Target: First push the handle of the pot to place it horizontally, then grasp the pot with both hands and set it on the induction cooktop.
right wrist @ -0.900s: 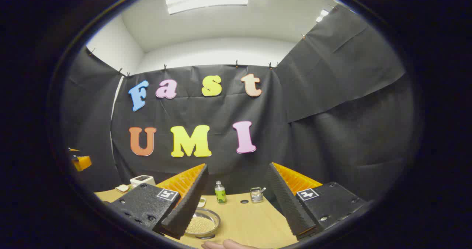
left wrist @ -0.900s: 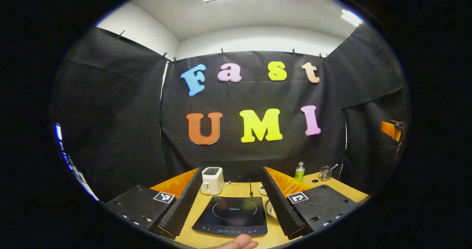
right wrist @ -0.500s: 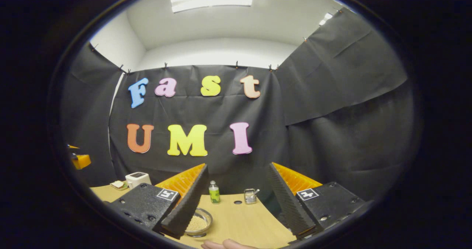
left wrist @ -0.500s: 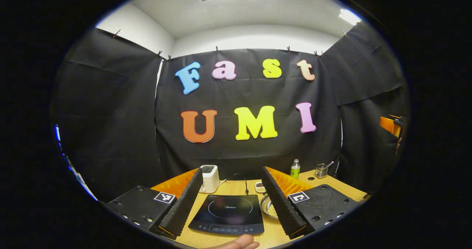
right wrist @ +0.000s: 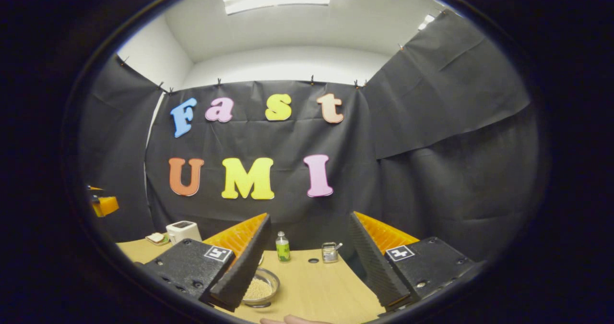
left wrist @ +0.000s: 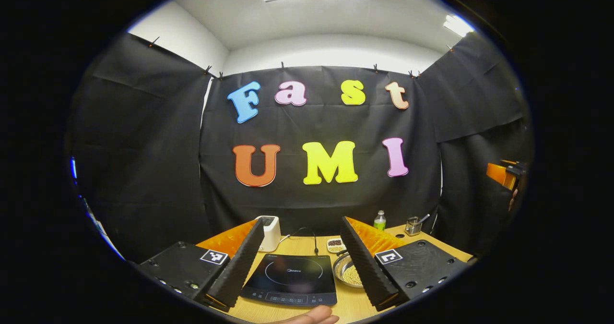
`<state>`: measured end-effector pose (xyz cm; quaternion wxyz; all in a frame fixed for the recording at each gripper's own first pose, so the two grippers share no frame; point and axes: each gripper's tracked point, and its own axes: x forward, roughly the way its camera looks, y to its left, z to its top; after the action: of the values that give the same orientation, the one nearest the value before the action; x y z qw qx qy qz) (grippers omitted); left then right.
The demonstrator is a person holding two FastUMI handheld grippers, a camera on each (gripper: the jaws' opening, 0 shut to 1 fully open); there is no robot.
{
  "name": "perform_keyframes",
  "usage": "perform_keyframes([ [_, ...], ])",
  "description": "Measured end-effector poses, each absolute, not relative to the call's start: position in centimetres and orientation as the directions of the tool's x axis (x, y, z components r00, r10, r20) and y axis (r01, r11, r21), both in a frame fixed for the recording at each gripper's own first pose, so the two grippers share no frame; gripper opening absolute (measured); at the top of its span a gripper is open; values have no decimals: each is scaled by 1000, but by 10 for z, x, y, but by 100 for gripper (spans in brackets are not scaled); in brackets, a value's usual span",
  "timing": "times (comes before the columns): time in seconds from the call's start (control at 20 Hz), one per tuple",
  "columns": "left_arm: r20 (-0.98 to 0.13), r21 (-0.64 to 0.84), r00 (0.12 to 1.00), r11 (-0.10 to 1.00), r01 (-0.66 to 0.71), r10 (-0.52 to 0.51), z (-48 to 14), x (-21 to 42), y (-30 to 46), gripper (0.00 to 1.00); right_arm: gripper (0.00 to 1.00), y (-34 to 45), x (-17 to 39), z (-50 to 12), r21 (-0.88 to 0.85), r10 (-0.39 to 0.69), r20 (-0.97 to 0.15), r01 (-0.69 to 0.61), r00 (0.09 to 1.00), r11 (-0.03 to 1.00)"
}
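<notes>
A black induction cooktop (left wrist: 290,279) lies flat on the wooden table (left wrist: 302,244), right between the fingers of my left gripper (left wrist: 302,225). That gripper is open and holds nothing. My right gripper (right wrist: 309,221) is open too, raised above the right part of the table (right wrist: 316,290), nothing between its fingers. At the right edge of the left gripper view, the right gripper (left wrist: 501,174) is partly seen, with a hand. The left gripper (right wrist: 103,204) appears at the left edge of the right gripper view.
A white toaster (left wrist: 269,233) stands behind the cooktop, its cable running across the table. A glass bowl of small pale beans (right wrist: 261,289) sits to the cooktop's right. A green bottle (right wrist: 283,247), a small metal holder (right wrist: 329,252) and a small dish (left wrist: 335,243) stand at the back.
Both views drifted slightly. In the left gripper view the cooktop and toaster slid a little left and the bean bowl came further into sight. Both grippers stayed open.
</notes>
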<state>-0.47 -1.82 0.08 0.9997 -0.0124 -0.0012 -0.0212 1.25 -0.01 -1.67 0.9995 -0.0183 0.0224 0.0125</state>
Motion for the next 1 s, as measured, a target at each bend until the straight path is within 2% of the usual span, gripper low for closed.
perform_keyframes([
  [0.15, 18, -66, 997, 995, 74, -73, 2, -8, -31, 95, 99, 16, 24, -45, -27, 68, -115, -71, 991, 997],
  [0.35, 30, -57, 996, 995, 81, -80, 3, -11, -32, 95, 80, 37, 40, -90, 47, 144, -225, -137, 964, 989],
  [0.4, 32, -55, 997, 995, 78, -76, 4, -12, -31, 95, 67, 46, 41, -102, 67, 175, -256, -164, 951, 984],
  [0.45, 32, -56, 996, 995, 82, -80, 3, -12, -34, 95, 59, 57, 45, -118, 85, 213, -297, -196, 931, 977],
  [0.5, 31, -57, 996, 995, 87, -86, 3, -13, -36, 95, 34, 63, 47, -129, 98, 230, -327, -210, 916, 973],
  [0.6, 29, -55, 996, 995, 89, -87, 2, -14, -36, 95, 0, 67, 48, -155, 107, 248, -388, -224, 887, 969],
  [0.65, 29, -50, 996, 995, 88, -87, 2, -15, -34, 95, 4, 71, 51, -164, 108, 251, -409, -227, 877, 968],
  [0.7, 29, -45, 996, 995, 86, -85, 2, -15, -34, 95, 0, 74, 53, -176, 111, 254, -433, -229, 865, 967],
  [0.9, 26, -27, 997, 997, 77, -76, -2, -19, -34, 95, 0, 97, 45, -223, 179, 321, -538, -266, 779, 947],
  [0.95, 23, -26, 997, 997, 79, -78, -3, -20, -35, 86, 4, 102, 42, -236, 190, 334, -567, -275, 753, 942],
  [1.0, 20, -25, 996, 996, 83, -83, -6, -21, -36, 95, 4, 106, 40, -247, 195, 343, -593, -283, 729, 939],
])
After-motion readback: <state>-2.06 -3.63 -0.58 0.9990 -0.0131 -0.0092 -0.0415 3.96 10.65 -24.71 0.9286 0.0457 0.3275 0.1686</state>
